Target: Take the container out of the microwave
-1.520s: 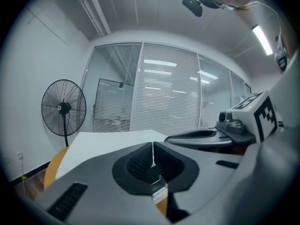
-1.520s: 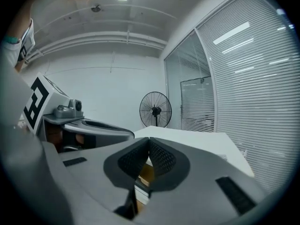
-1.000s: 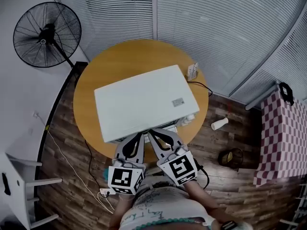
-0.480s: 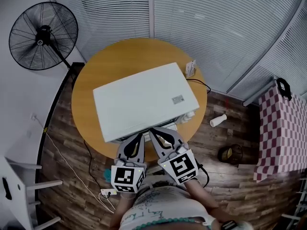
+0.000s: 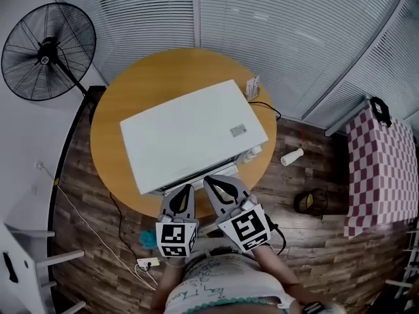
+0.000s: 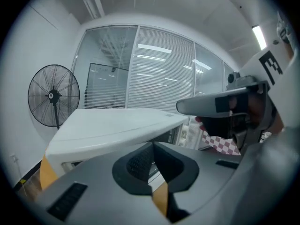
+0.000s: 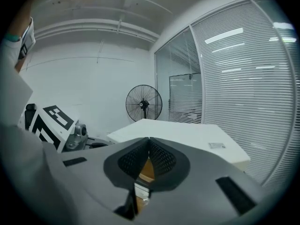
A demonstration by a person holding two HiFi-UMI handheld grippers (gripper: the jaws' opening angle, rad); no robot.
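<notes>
A white microwave sits on a round wooden table. It also shows in the left gripper view as the microwave and in the right gripper view as the microwave. No container is visible in any view. My left gripper hangs just before the microwave's front edge, its jaws shut on nothing. My right gripper is beside it, a little closer to the front, and is also shut and empty. The two grippers sit side by side, apart from the microwave.
A standing fan is at the far left by the wall. A small card stands on the table behind the microwave. On the wood floor lie a white bottle, a dark object and a power strip. A checked cloth covers something at right.
My left gripper has sunk a little in front of the microwave. The right gripper has hardly moved. The head view has drifted, so the table sits slightly further left and up.
</notes>
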